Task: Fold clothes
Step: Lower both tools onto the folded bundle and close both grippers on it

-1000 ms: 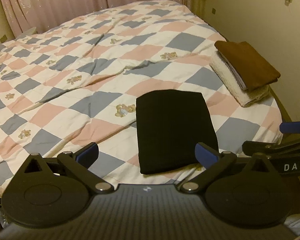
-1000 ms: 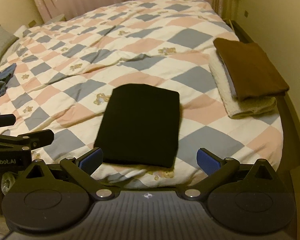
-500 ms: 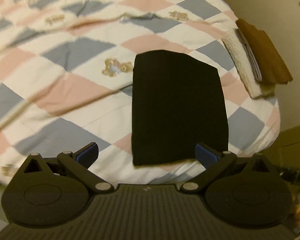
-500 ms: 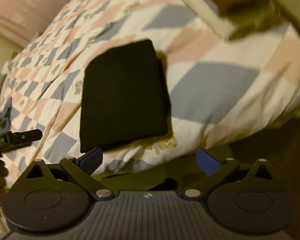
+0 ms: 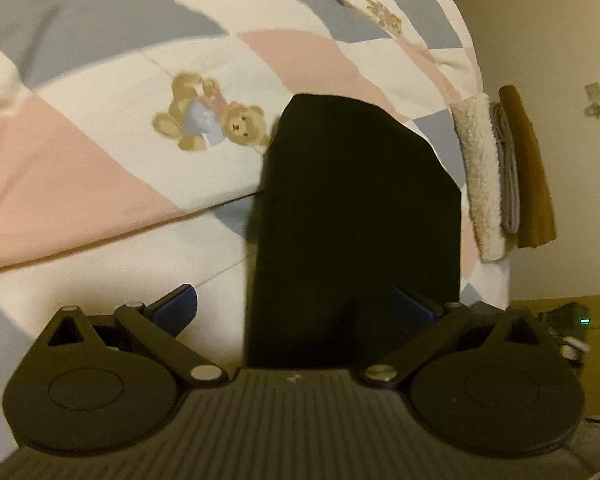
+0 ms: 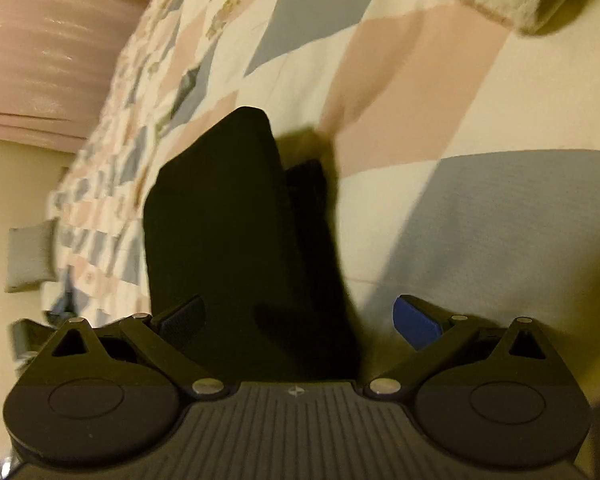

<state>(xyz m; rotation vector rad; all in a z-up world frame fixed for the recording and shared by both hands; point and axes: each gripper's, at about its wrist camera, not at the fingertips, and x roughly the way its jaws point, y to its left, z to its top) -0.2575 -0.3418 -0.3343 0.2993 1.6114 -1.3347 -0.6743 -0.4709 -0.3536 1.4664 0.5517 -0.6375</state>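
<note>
Folded black garment (image 5: 356,216) flat on the quilted bed (image 5: 100,168), near its edge. Left tool (image 5: 294,306) and right tool (image 6: 300,316) both spread wide, straddling opposite near corners. Best: slide low under all layers, pinch evenly, lift level toward the folded stack (image 5: 508,172)

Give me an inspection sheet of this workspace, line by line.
Surface: checked quilt in pink, grey and cream with teddy bear prints, covering a bed.
Job's things: folded black garment lying flat near the bed's edge; the same black garment shows in the right view. Stack of folded items beside it: fleecy cream, grey, brown.
Clutter: small items with a green light low beside the bed, unclear.
Grippers: left tool open, straddling the garment's near end; right tool open, at its near edge.
Cables: nothing seen.
Surroundings: pink curtain, beige wall.
</note>
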